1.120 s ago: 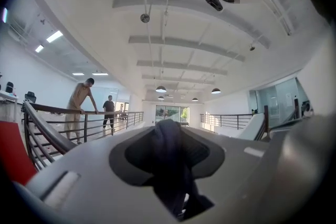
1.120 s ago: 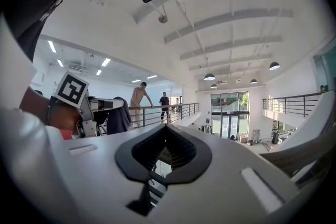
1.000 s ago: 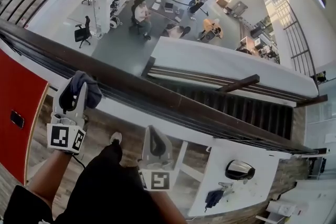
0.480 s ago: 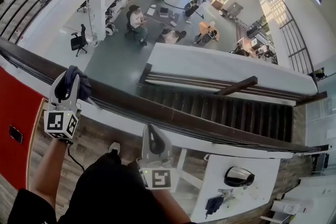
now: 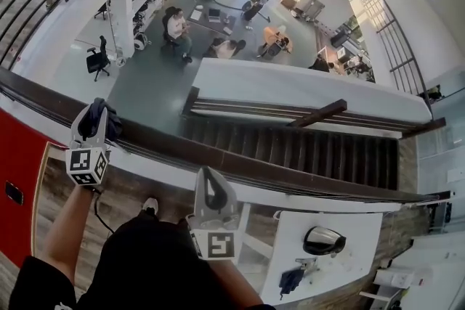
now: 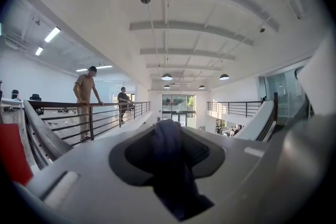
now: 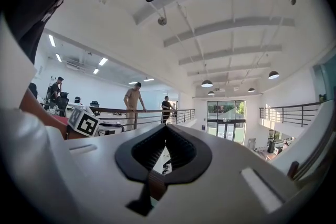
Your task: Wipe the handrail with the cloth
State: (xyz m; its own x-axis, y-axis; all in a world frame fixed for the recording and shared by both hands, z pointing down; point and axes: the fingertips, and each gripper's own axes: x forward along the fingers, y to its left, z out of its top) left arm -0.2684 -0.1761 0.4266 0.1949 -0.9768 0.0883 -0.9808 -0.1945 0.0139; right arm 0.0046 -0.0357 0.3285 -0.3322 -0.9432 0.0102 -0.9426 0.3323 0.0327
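My left gripper (image 5: 96, 114) pinches the cloth (image 5: 112, 124) between its jaws, pressed on the handrail's (image 5: 305, 180) left stretch. Right gripper (image 5: 208, 178): jaws pressed together, empty, near the rail.

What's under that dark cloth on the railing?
The brown handrail runs under the cloth, which the left gripper holds. The stretch of rail right beneath it is covered, so I can't see it.

Bright, even daylight; sharp centre, strong fisheye bending at edges.
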